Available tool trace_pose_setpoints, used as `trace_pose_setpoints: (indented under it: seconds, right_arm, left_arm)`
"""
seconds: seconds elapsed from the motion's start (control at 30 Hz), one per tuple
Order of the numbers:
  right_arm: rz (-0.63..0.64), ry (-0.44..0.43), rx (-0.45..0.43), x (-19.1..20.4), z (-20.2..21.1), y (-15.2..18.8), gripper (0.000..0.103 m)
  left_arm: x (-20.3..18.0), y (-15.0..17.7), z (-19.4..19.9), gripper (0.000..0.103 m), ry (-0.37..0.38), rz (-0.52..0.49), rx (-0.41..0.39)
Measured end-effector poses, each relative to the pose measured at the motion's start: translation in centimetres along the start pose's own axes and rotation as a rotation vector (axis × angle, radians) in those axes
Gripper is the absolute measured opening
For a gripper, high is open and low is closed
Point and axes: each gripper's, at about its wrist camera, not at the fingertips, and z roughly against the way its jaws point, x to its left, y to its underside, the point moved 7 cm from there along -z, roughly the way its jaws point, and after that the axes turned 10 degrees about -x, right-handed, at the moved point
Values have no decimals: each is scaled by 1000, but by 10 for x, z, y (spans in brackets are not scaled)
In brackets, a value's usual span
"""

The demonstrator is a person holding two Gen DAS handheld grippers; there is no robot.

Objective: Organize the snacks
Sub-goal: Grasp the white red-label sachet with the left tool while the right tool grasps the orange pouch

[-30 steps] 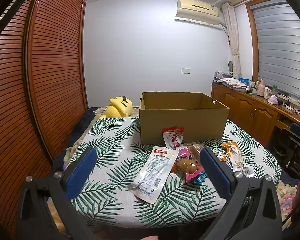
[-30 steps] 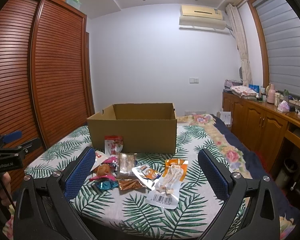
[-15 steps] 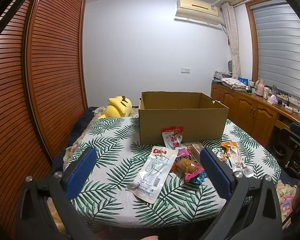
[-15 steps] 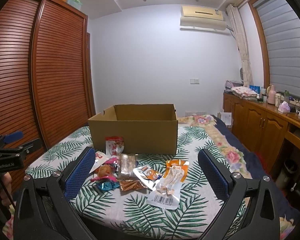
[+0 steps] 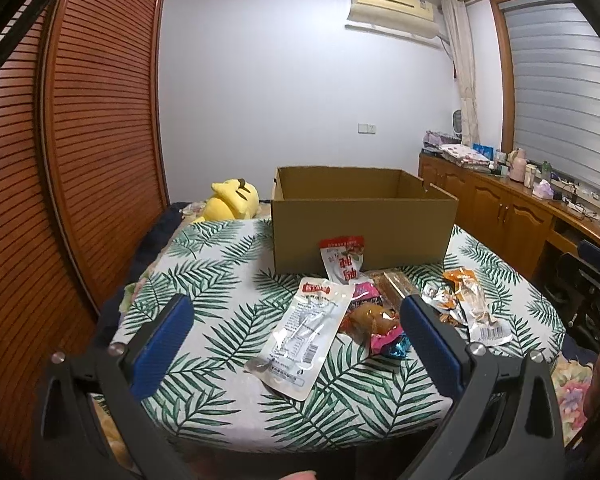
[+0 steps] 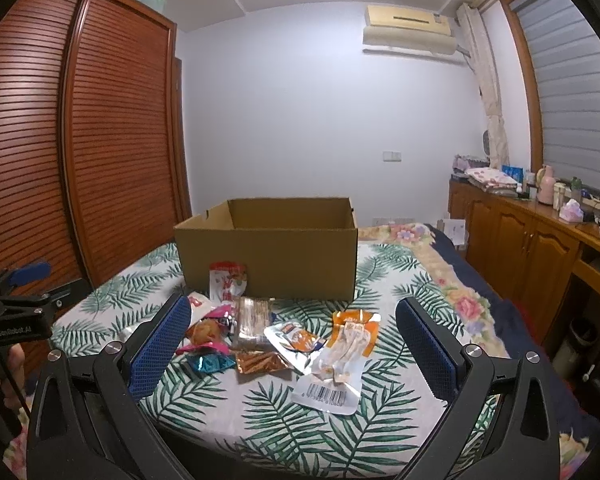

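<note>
- The cardboard box [image 5: 364, 232] sits open-topped at the far side of the leaf-print tablecloth [image 5: 228, 320]; I judge it is the place the snacks are meant to end up, since its mouth faces up and nothing blocks it. From here I cannot see whether anything lies inside.
- The snacks lie in a loose heap just in front of the box, all of them outside it, so the sorting looks barely begun.
- A red-topped pouch [image 5: 342, 258] leans upright against the box's front wall, touching it.
- A long clear packet with a red header [image 5: 302, 338] lies flat nearest the left gripper [image 5: 296, 338], overlapping the pile at its right edge.
- Beside it are a brown snack in pink wrap [image 5: 374, 320] and a small teal wrapper [image 6: 210, 362].
- Toward the right lies a pale packet with a barcode [image 6: 336, 368], an orange-backed pouch [image 6: 356, 322] under it, and a clear pack of brown sticks [image 6: 254, 322].
- The left gripper hangs low before the table edge, fingers spread wide and empty; the clear packet is framed between them, likely the easiest first pick.
- The right gripper [image 6: 292, 344] also stands spread apart with nothing in it, aimed at the middle of the pile.
- A yellow plush toy [image 5: 230, 200] rests behind the table to the left, apart from the job.
</note>
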Motion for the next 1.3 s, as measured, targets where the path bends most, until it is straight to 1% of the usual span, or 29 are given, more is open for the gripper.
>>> trace_pose_setpoints:
  seconds: [0.07, 0.17, 0.2, 0.3, 0.33, 0.43, 0.5, 0.57, 0.73, 0.8, 0.83, 1.0, 1.07, 1.13, 1.2, 1.3]
  right_arm:
    - [-14, -7, 29, -2, -6, 5, 103]
    - [-10, -20, 47, -6, -16, 13, 103]
    - [-8, -25, 29, -7, -21, 14, 103]
    - [18, -29, 54, -15, -35, 22, 103]
    - [6, -36, 70, -17, -39, 26, 103]
    - [24, -36, 122, -25, -54, 37, 103]
    - [4, -44, 163, -31, -63, 45, 103]
    - [10, -43, 180, -36, -72, 49, 103]
    - [-32, -51, 270, -53, -100, 60, 97]
    - [-52, -56, 308, -59, -112, 64, 93]
    - [-53, -57, 321, -61, -116, 66, 92]
    - [-27, -43, 410, -72, -143, 80, 88]
    - [-32, -47, 431, -73, -149, 85, 88]
    - [-30, -45, 448, -74, -154, 90, 88]
    - [-35, -52, 463, -72, -156, 94, 87]
    - [-32, -53, 485, -71, -160, 100, 87]
  left_arm:
    - [0, 5, -8, 103, 5, -7, 14]
    - [3, 13, -24, 103, 21, -10, 47]
    - [5, 15, -30, 103, 27, -9, 57]
    - [8, 24, -49, 103, 50, -12, 92]
    - [8, 27, -54, 103, 59, -14, 104]
    - [7, 34, -70, 103, 94, -19, 141]
    - [6, 40, -82, 103, 128, -16, 171]
    - [5, 43, -92, 103, 142, -19, 193]
    - [6, 49, -114, 103, 160, -30, 237]
    - [7, 51, -123, 103, 171, -28, 255]
    - [7, 51, -126, 103, 179, -25, 265]
    - [10, 52, -139, 103, 163, -25, 292]
    - [10, 55, -142, 103, 170, -28, 309]
    - [11, 55, -144, 103, 172, -37, 303]
    - [11, 55, -145, 103, 190, -39, 302]
    - [8, 56, -147, 103, 203, -58, 327]
